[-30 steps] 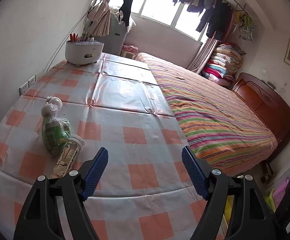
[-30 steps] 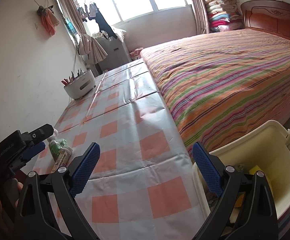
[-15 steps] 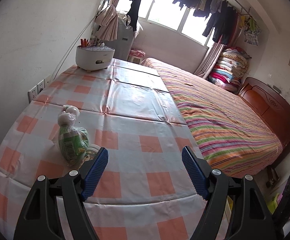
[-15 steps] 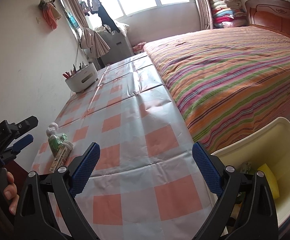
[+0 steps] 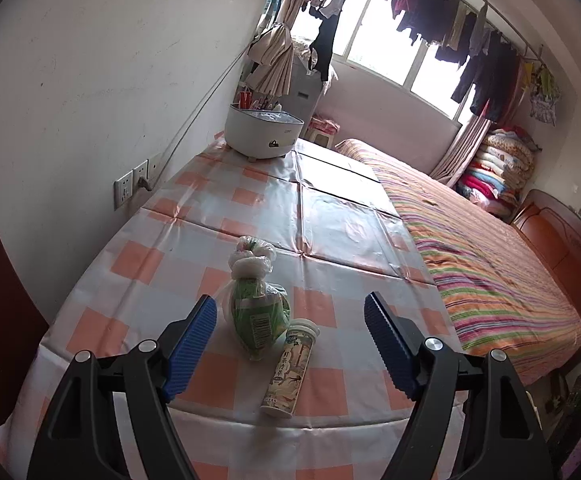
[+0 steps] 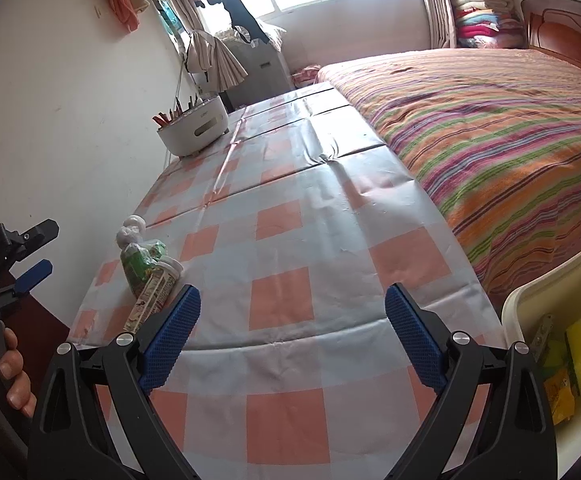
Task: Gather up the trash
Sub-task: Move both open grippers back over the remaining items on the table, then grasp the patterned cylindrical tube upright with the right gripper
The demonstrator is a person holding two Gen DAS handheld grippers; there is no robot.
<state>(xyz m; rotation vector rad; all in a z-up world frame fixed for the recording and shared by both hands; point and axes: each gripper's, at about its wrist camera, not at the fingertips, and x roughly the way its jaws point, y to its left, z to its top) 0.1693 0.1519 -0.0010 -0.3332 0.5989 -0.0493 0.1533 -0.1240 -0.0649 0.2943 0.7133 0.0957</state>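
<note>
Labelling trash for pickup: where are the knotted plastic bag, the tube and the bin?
knotted plastic bag (image 5: 257, 320), left wrist view, green bulging body.
tube (image 5: 289, 372), left wrist view, printed side.
bin (image 6: 550, 280), right wrist view, cream rim.

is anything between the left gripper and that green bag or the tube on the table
Nothing visible stands in the way. The left gripper has its jaws open, and the knotted green bag and the tube leaning against it lie on the checked tablecloth right ahead, framed between the jaws, with only bare cloth around them.
</note>
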